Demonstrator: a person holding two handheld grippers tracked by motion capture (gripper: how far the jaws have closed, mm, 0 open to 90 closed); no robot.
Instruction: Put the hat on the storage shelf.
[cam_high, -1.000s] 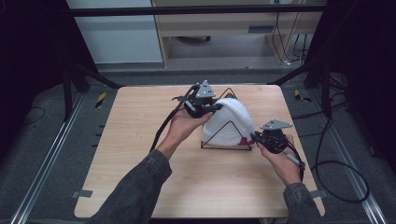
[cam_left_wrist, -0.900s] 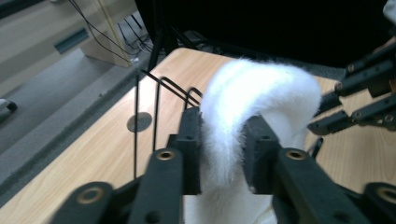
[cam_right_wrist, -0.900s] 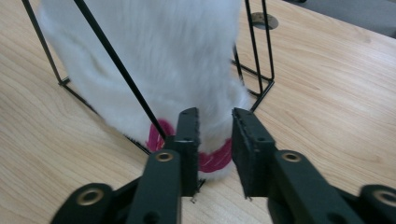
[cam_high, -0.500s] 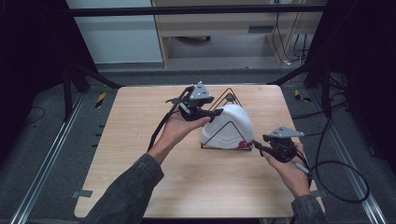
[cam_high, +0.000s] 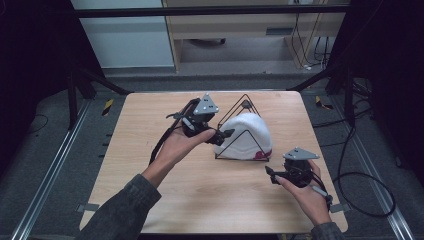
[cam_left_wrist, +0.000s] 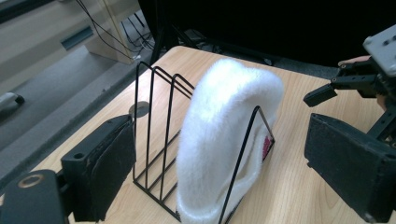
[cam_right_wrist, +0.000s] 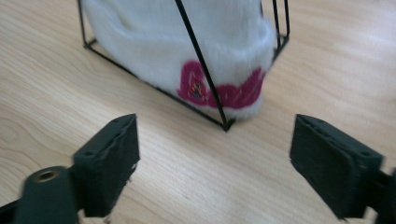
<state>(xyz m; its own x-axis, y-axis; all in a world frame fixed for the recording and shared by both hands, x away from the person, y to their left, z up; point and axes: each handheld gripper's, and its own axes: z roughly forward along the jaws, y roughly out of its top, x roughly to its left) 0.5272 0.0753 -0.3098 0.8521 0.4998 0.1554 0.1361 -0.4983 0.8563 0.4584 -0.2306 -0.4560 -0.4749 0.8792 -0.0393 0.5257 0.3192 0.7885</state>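
High view: a fluffy white hat (cam_high: 246, 134) is seen tucked upright in a black wire rack (cam_high: 243, 107), just ahead of the left gripper (cam_high: 223, 136), jaws spread wide, empty. Right gripper (cam_high: 268, 173) is held near the rack's corner, also gaping, nothing grabbed.
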